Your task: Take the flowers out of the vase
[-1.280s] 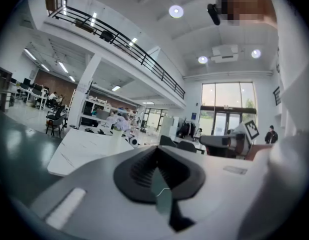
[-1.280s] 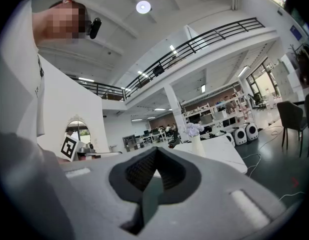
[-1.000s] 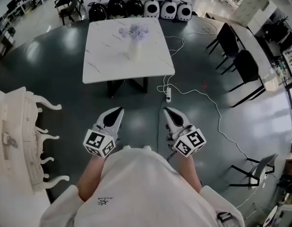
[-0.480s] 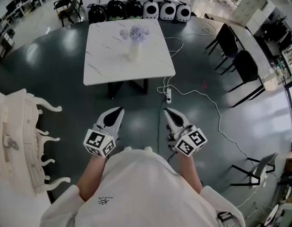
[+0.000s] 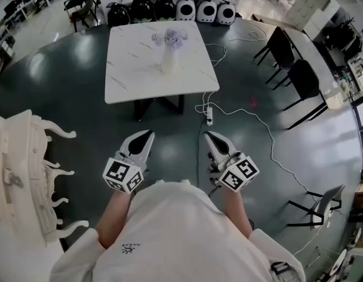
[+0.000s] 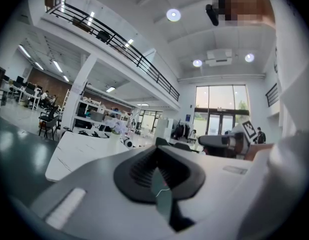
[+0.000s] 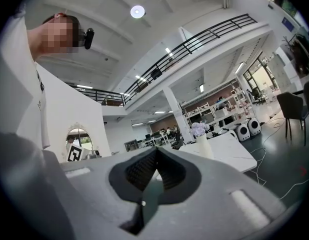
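Note:
A white vase (image 5: 168, 63) with pale purple flowers (image 5: 170, 38) stands near the middle of a white marble table (image 5: 131, 78), far ahead of me. Both grippers hang over the dark floor, close to my body and well short of the table. My left gripper (image 5: 147, 136) is shut and holds nothing. My right gripper (image 5: 208, 136) is also shut and empty. The right gripper view shows the vase (image 7: 204, 148) and flowers (image 7: 198, 129) in the distance, beyond the closed jaws (image 7: 155, 151). In the left gripper view the flowers (image 6: 117, 126) look small, past the closed jaws (image 6: 156, 150).
A power strip (image 5: 209, 117) with white cables lies on the floor by the table's near right corner. Black chairs (image 5: 299, 81) stand at the right, and another chair (image 5: 322, 207) at the lower right. Ornate white furniture (image 5: 23, 169) is at the left. Round carriers (image 5: 170, 9) line the floor behind the table.

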Motion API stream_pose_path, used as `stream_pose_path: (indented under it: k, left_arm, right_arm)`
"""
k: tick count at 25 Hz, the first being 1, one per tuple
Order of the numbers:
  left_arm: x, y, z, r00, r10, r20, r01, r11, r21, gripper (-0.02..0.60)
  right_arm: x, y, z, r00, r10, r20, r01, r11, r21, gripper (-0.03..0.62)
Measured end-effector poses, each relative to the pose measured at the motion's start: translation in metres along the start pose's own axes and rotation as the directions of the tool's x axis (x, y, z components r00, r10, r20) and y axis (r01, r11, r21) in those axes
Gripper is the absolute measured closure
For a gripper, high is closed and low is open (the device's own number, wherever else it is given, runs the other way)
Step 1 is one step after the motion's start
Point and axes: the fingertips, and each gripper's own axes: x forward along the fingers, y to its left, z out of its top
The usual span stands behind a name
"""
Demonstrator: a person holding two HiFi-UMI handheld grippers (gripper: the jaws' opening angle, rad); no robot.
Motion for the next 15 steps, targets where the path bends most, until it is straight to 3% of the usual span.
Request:
stream_pose_path:
  k: [15]
  left_arm:
    - [-0.03,0.014,-0.006,0.999,-0.053,-0.004,0.053,0.999,0.0,0.594]
  right_arm:
    - [0.01,0.03,-0.016,1.0,-0.016,-0.001,0.016,0.999,-0.029,0.594]
